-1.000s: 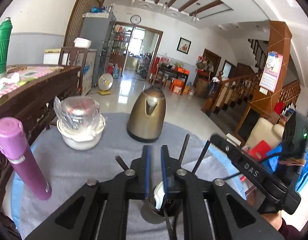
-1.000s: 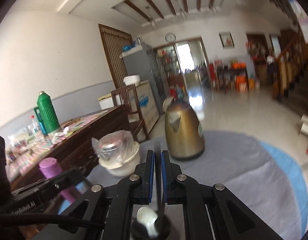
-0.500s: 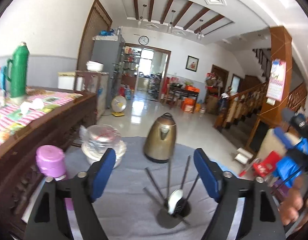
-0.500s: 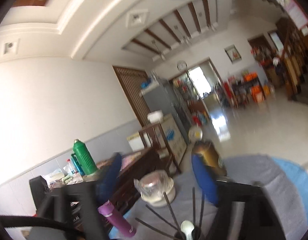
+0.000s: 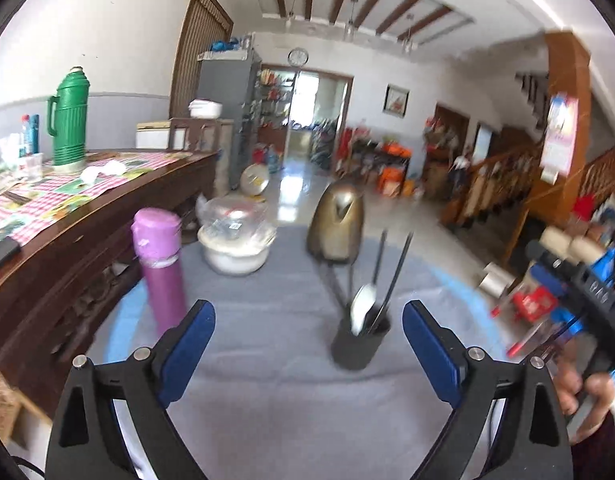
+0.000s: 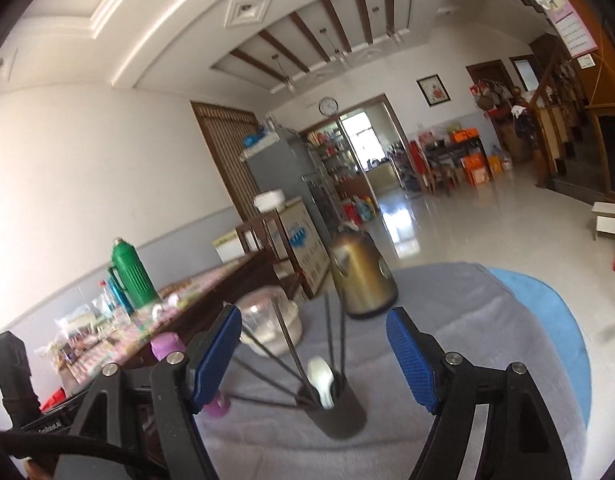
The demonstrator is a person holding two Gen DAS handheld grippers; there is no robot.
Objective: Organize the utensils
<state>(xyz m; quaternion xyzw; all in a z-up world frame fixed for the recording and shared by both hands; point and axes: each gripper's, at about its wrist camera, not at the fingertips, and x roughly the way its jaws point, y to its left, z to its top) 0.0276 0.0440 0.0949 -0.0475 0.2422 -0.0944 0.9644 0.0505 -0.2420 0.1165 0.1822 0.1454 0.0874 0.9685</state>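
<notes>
A dark utensil cup (image 5: 360,344) stands upright on the grey cloth, holding a white spoon (image 5: 362,309) and several black chopsticks (image 5: 399,266). My left gripper (image 5: 307,340) is open and empty, pulled back from the cup. The right wrist view shows the same cup (image 6: 339,410) with the spoon (image 6: 322,376) and chopsticks (image 6: 330,336) fanned out. My right gripper (image 6: 313,352) is open and empty, above and behind the cup. The right gripper's body shows at the left wrist view's right edge.
On the round table's grey cloth (image 5: 275,308) stand a bronze kettle (image 5: 336,224), a white bowl with a plastic-wrapped lid (image 5: 234,244) and a purple flask (image 5: 159,268). A wooden sideboard (image 5: 107,208) with a green thermos (image 5: 69,120) lies left.
Both grippers were shut over the cup, the right one apparently on a chopstick; they have opened and drawn back and up. The spoon and chopsticks now stand free in the cup.
</notes>
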